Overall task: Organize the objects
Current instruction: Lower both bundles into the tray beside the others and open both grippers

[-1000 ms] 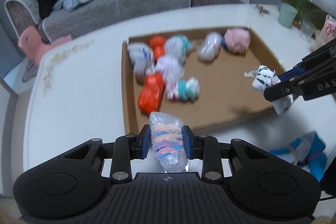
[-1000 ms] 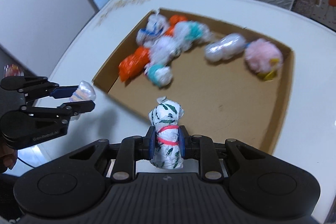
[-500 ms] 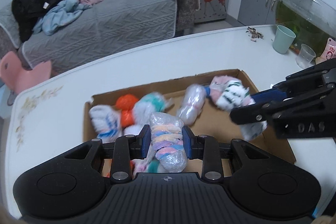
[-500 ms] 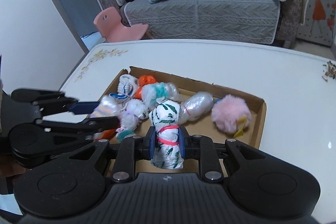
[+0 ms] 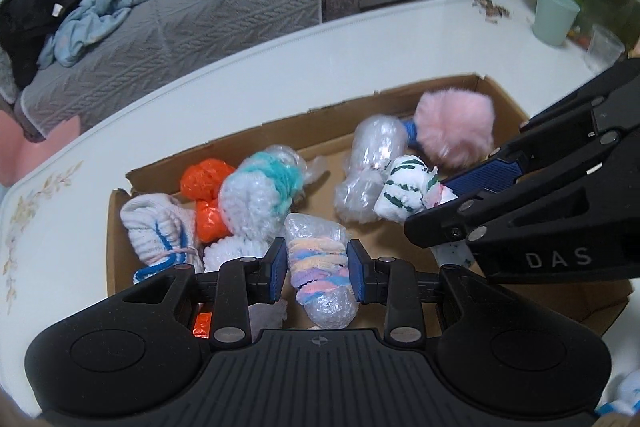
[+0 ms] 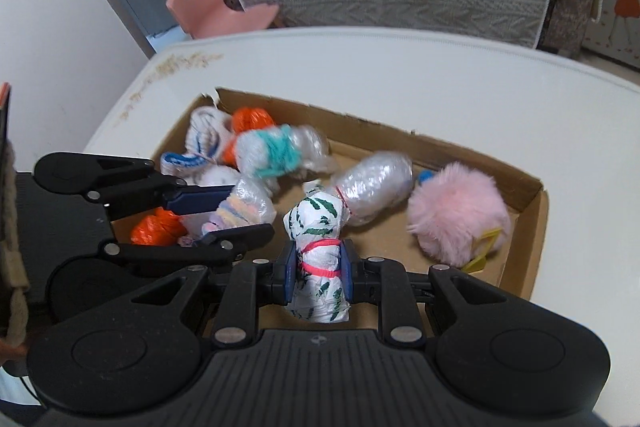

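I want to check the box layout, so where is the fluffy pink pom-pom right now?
The fluffy pink pom-pom lies inside the cardboard box near its far right corner, beside the clear plastic-wrapped bundle.

White letters "DAS" on the black right gripper (image 5: 452, 193) body.

Left gripper (image 5: 318, 263): matte black ribbed body, silver screws, blue fingers (image 5: 277, 263). Right gripper (image 6: 319, 271): same build, white "DAS" lettering on its side.
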`<state>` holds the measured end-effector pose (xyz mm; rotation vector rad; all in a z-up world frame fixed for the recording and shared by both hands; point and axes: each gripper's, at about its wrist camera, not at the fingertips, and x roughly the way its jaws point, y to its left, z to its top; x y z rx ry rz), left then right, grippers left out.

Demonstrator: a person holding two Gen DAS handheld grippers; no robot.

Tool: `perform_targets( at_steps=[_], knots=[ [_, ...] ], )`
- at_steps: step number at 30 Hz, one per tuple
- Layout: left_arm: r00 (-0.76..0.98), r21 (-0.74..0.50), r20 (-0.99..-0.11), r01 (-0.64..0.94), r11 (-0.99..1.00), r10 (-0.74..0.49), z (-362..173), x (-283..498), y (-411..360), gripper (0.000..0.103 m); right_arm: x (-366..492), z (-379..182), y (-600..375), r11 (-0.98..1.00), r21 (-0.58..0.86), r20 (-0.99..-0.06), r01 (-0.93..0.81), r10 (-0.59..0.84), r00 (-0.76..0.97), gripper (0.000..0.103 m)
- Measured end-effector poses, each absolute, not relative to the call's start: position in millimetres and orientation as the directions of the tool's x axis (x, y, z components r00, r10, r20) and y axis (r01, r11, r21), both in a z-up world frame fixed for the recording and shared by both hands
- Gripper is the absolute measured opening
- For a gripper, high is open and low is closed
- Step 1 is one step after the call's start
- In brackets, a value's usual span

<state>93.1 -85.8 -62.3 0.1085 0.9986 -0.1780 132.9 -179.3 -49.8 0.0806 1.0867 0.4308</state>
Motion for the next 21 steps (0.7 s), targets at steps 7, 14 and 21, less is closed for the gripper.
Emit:
perform_targets(
  at_steps=[7,14,21],
  knots=[
    [0.509,0.011,-0.854,0.229,0.973,-0.110,-75,93,-87,0.039,133,-58,-176,0.912,0.260,-0.854,-0.318,0.370,0.365,0.020],
    [0.505,0.030,-0.855,0.277,0.960,-0.119,-83,96,-88,0.039,137,-64,-185,0.887,0.293,-0.847,-0.357,0.414,0.334,0.020],
    [0.511,0.029,-0.848,0.306,0.951,-0.139,-84,98,-88,0.040,136,-66,-184,0.875,0.296,-0.846,-0.383,0.426,0.321,0.020]
  ],
)
